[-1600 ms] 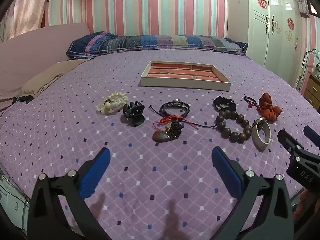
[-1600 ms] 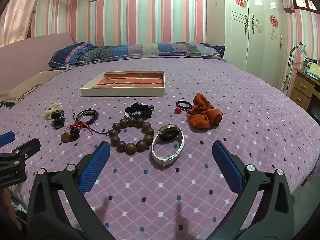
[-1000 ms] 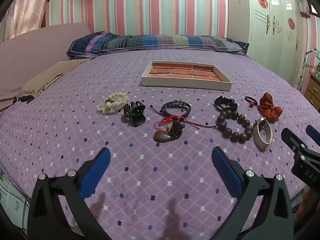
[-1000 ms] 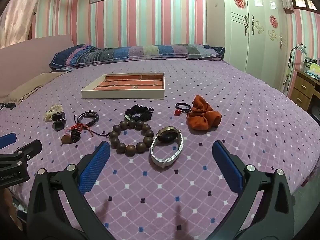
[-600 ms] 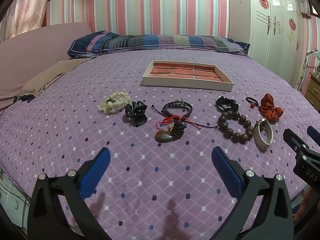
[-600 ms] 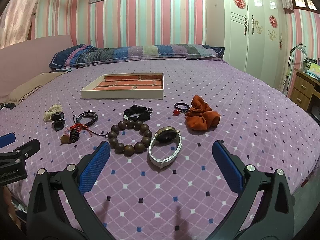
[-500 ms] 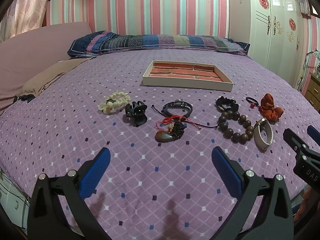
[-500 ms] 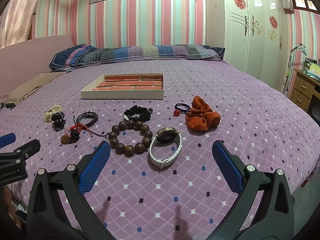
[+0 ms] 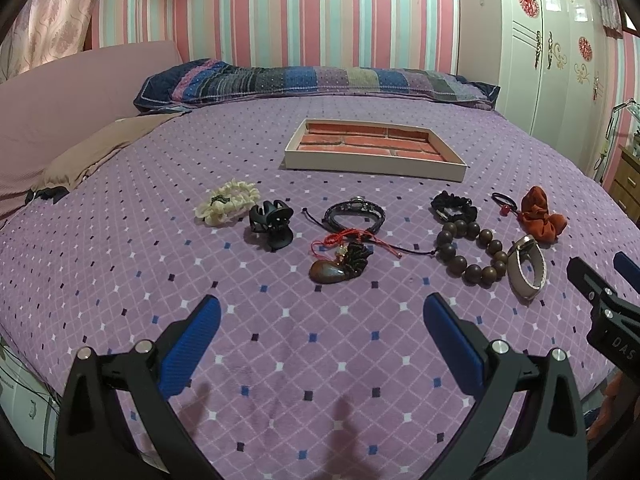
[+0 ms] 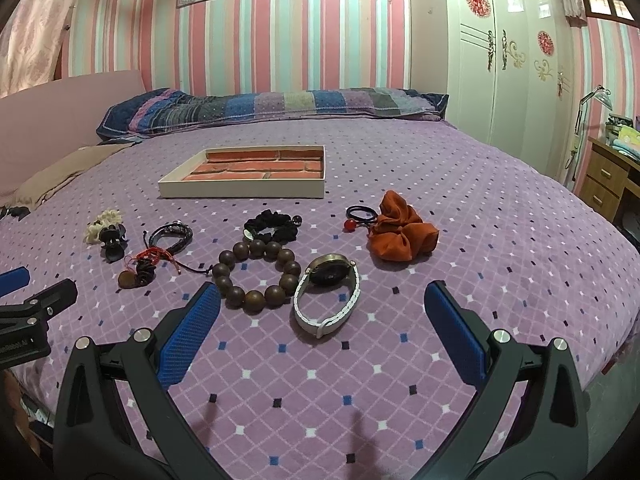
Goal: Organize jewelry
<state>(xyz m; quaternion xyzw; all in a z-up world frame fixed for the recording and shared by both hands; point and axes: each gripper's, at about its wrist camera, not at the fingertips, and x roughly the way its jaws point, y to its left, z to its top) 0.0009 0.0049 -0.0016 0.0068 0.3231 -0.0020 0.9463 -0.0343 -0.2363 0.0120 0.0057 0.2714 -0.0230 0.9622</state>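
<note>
A row of jewelry and hair accessories lies across a bed covered in a purple spread with a white diamond grid [image 9: 120, 280], in a bedroom with pink-and-mint striped walls. Behind the row sits a shallow cream-sided rectangular tray with a red brick-pattern floor [image 9: 372, 168], with nothing lying in it. From the left of the row: a cream ruffled scrunchie [image 9: 226, 206], touching or just beside a black plastic claw clip [image 9: 273, 223]; a black braided cord bracelet [image 9: 354, 214]; and, nearer the camera, a brown polished stone pendant on a red cord [image 9: 330, 272]. Farther right lie a black scrunchie [image 10: 272, 228], a bracelet of large dark wooden beads [image 10: 256, 272], and a white-strapped wristwatch with a dark round face [image 10: 328, 296] just beside the beads. Beyond the watch, a thin black hair tie with a red bead [image 10: 358, 216] rests against a rust-orange fabric scrunchie [image 10: 400, 232].

The left hand-held gripper [image 9: 318, 320] hovers at the near edge of the bed before the pendant, its blue-padded fingers [image 9: 192, 344] spread wide and holding nothing. The right hand-held gripper [image 10: 320, 312] hangs just short of the wristwatch, likewise wide apart and empty.
</note>
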